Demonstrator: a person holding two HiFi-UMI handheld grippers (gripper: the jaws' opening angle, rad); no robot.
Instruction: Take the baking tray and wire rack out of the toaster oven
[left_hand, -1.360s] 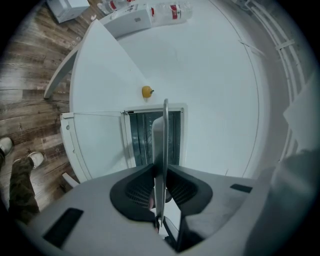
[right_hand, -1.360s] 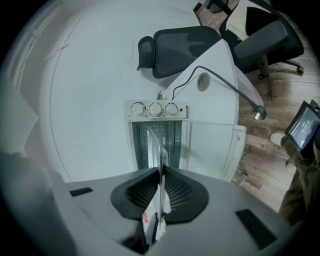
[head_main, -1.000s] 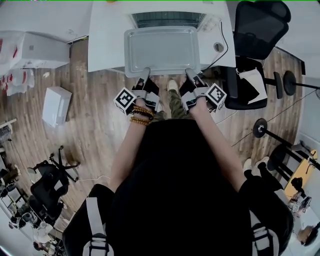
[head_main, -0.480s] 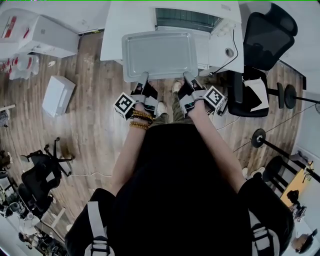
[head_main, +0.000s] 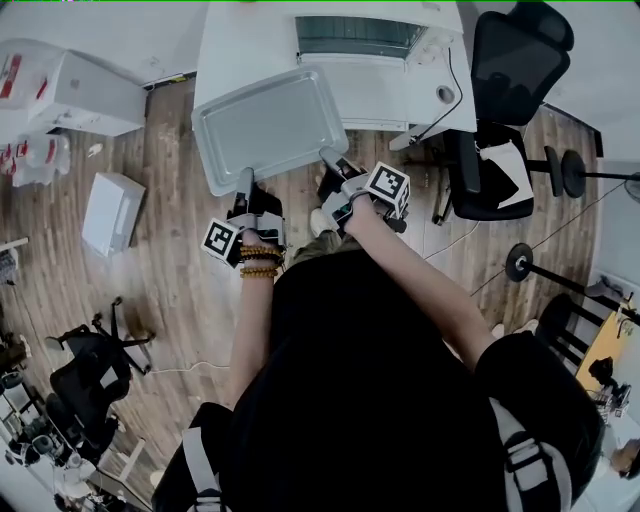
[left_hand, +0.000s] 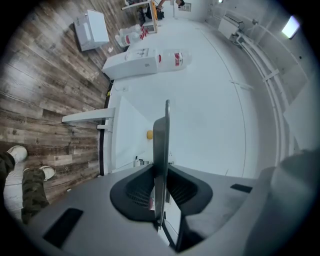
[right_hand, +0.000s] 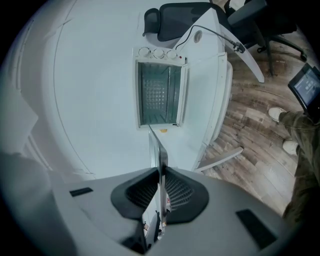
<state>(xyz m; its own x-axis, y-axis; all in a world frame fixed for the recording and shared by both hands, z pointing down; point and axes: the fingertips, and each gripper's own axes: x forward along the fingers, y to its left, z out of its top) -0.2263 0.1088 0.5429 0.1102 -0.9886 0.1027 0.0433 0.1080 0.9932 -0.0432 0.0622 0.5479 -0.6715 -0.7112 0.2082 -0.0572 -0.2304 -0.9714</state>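
The grey baking tray (head_main: 268, 128) is out of the toaster oven (head_main: 362, 38) and held level over the left part of the white table (head_main: 232, 40). My left gripper (head_main: 245, 182) is shut on its near rim at the left corner. My right gripper (head_main: 329, 157) is shut on the same rim at the right. In the left gripper view the tray (left_hand: 161, 145) shows edge-on between the pads of the left gripper (left_hand: 160, 200). The right gripper view shows the tray's edge (right_hand: 158, 150) in the right gripper (right_hand: 160, 200), and beyond it the open oven (right_hand: 159, 94) with the wire rack (right_hand: 156, 95) inside.
A black office chair (head_main: 512, 60) stands right of the table, and a cable (head_main: 452, 80) runs from the oven over the table edge. A white box (head_main: 110, 212) lies on the wooden floor at the left, with a white cabinet (head_main: 75, 90) behind it.
The tray has swung left, away from the oven's front, and now sits skewed over the table's left part. Both grippers moved left with it, still gripping its near rim.
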